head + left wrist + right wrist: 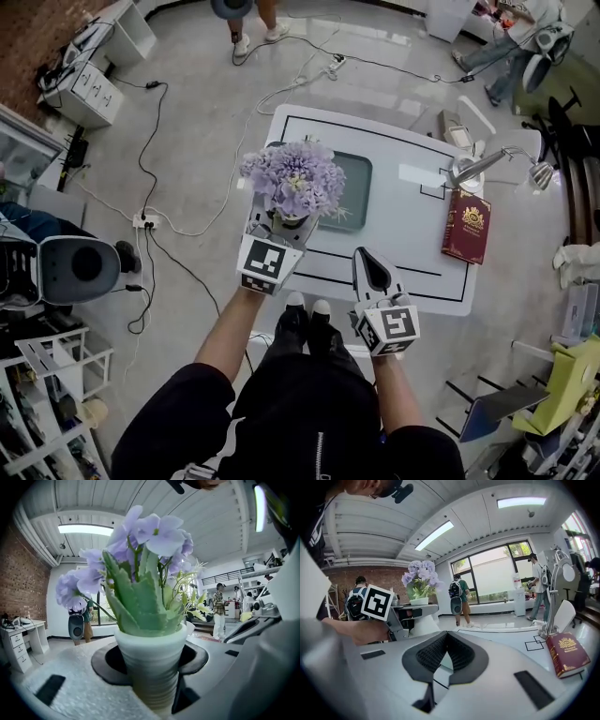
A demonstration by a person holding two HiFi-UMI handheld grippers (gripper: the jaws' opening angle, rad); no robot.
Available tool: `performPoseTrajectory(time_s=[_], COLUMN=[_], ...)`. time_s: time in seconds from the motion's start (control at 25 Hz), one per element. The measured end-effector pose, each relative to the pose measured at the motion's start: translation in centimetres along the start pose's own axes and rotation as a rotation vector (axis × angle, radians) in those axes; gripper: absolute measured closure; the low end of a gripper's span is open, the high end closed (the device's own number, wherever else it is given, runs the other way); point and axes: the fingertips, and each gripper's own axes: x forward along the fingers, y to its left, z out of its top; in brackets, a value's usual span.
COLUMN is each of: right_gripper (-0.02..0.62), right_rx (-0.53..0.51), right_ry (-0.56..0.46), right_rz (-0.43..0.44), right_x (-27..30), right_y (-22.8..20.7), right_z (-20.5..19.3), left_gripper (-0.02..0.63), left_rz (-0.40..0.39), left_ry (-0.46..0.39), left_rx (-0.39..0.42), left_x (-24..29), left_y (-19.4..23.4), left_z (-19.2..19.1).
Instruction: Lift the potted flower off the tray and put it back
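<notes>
- The left gripper [278, 232], on the near-left side of the tray, has its jaws set fairly wide and clamped on the potted flower [151, 660], which has pale purple blooms and green leaves in a ribbed white pot. The pads press the pot's wall from both sides below the rim. This likely spares the leaves and keeps the pot upright.
- The right gripper [447, 656] hangs on the near-right side of the tray. Its jaws are drawn together at the tips with nothing between them. It seems parked out of the way, since one grip looks enough for so light a thing.
- The potted flower is held upright in the air, off the tray. In the head view it sits over or just beside the tray's near-left corner, and I cannot tell which. The lift looks done and the setting-down is not yet done.
- The flat grey-green rectangular tray [361, 214] lies bare on the white surface [412, 253], inside black marked lines, free to take the pot again.
- Right of the tray and well apart, a dark red hardback book with a gold emblem [467, 225] lies flat. It looks clear of the likely path back.
</notes>
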Motion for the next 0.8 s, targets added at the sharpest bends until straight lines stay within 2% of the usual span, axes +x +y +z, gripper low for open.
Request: performPoseTrajectory(time_s=[0.36, 0.8], right_gripper=[0.588, 0.588], right_rx=[-0.034, -0.053], right_ry=[-0.032, -0.044], right_rz=[0.064, 0.123], right_x=[-0.5, -0.7], right_y=[1.3, 3.9], right_z=[1.6, 2.2], left_gripper=[0.374, 0.376], left_rz=[0.039, 0.079], left_ry=[0.027, 0.006], left_rx=[-0.037, -0.044], left_x=[-4.8, -7.9], left_y=[-3.2, -3.0], left_z=[-0.2, 0.4])
